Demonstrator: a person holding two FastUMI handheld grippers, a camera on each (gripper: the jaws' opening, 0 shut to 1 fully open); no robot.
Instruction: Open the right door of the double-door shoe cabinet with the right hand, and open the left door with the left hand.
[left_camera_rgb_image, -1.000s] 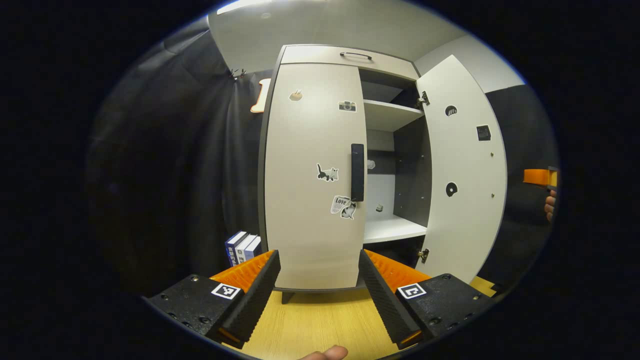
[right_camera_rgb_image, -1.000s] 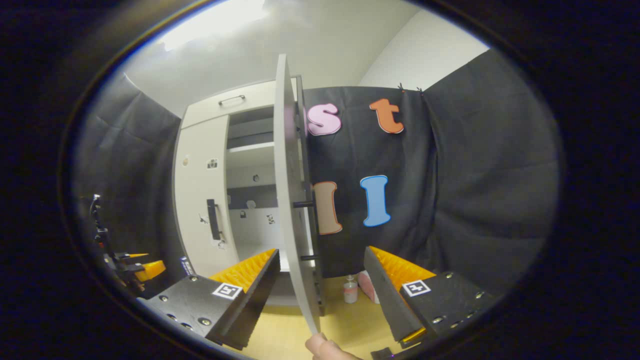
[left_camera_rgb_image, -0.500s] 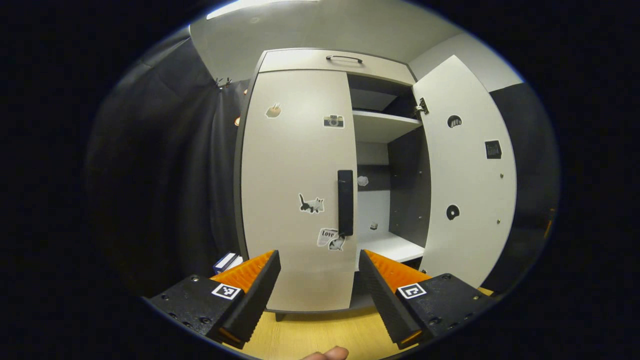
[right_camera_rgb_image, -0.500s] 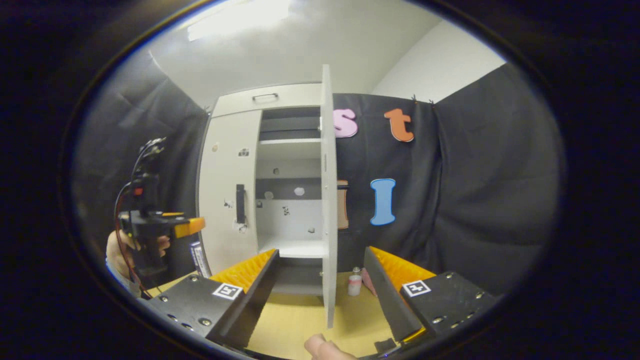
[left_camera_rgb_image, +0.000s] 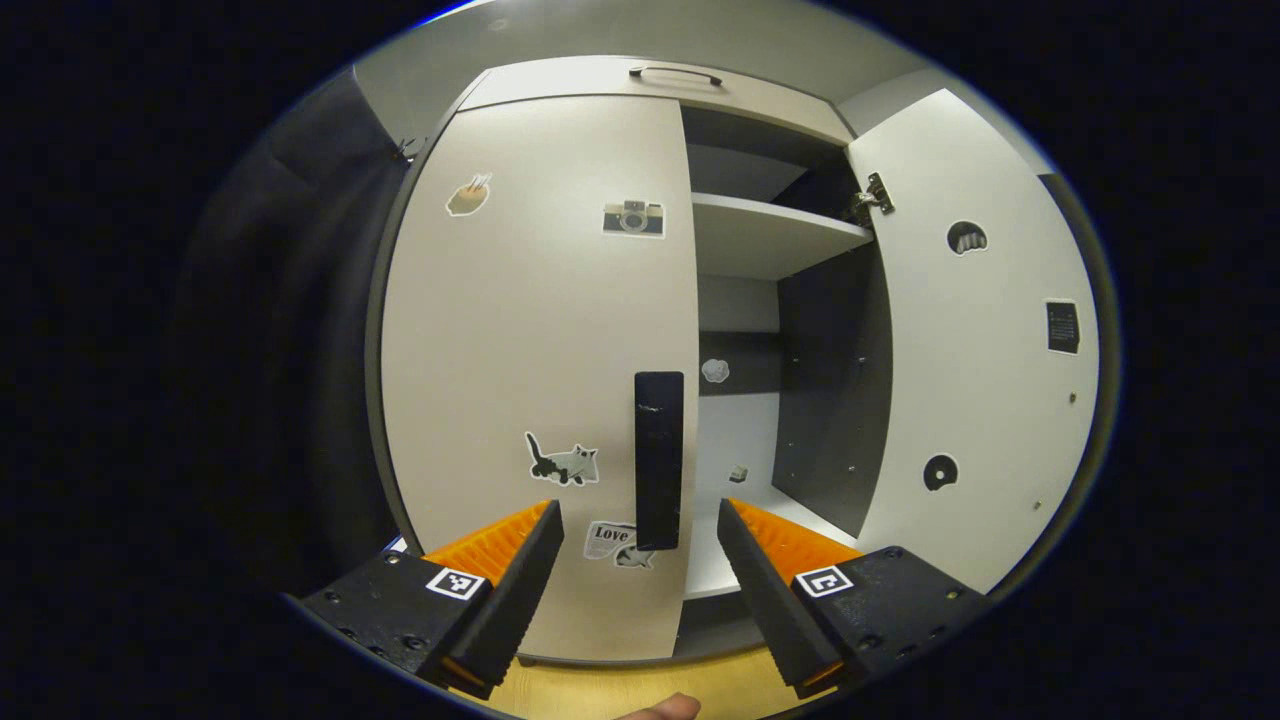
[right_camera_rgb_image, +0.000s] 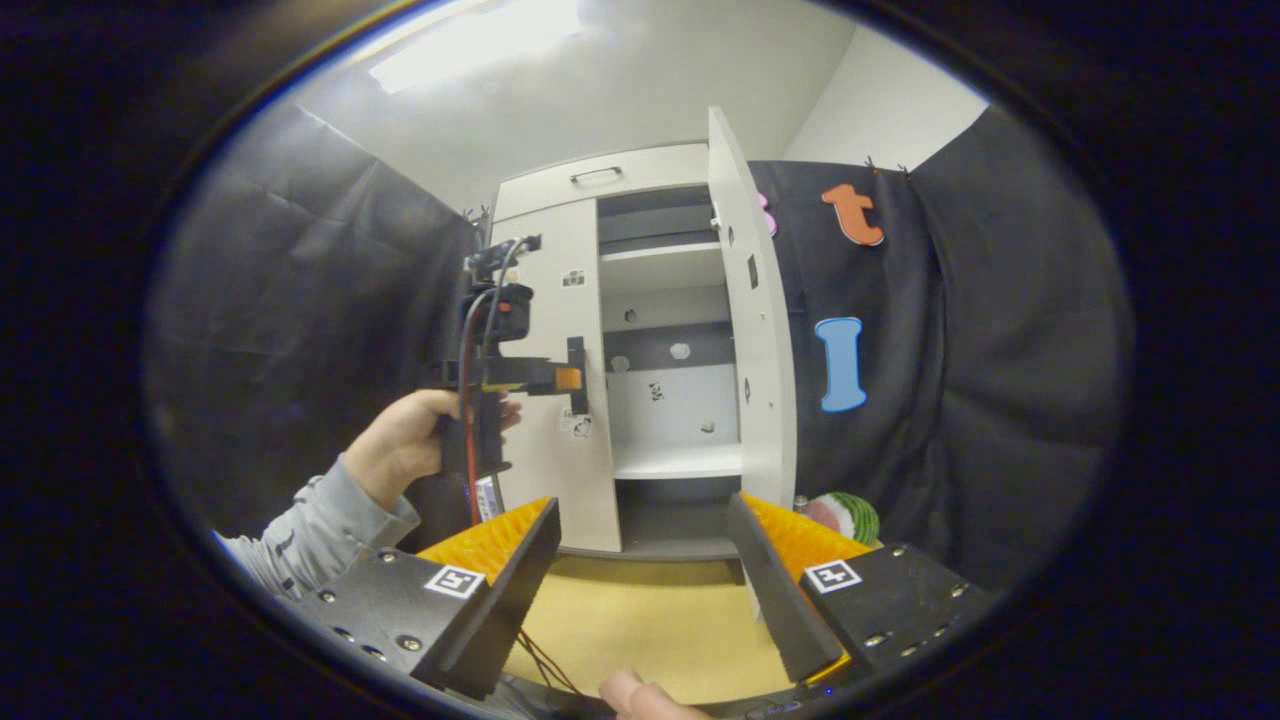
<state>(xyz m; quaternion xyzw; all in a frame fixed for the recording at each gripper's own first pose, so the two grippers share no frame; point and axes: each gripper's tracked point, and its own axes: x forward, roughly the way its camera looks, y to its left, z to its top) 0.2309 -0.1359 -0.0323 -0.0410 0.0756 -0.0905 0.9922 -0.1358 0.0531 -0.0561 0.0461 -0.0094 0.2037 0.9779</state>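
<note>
My left gripper (left_camera_rgb_image: 640, 560) is spread wide with nothing in it, its fingers either side of the black handle (left_camera_rgb_image: 659, 460) on the left door (left_camera_rgb_image: 540, 330), which is still shut. The right door (left_camera_rgb_image: 975, 340) already stands open. My right gripper (right_camera_rgb_image: 640, 570) hangs back, open and empty.

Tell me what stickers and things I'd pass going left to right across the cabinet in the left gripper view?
Brown snack sticker → black-and-white cat sticker → grey camera sticker → black bar door handle → white upper shelf → metal door hinge → open white right door.
</note>
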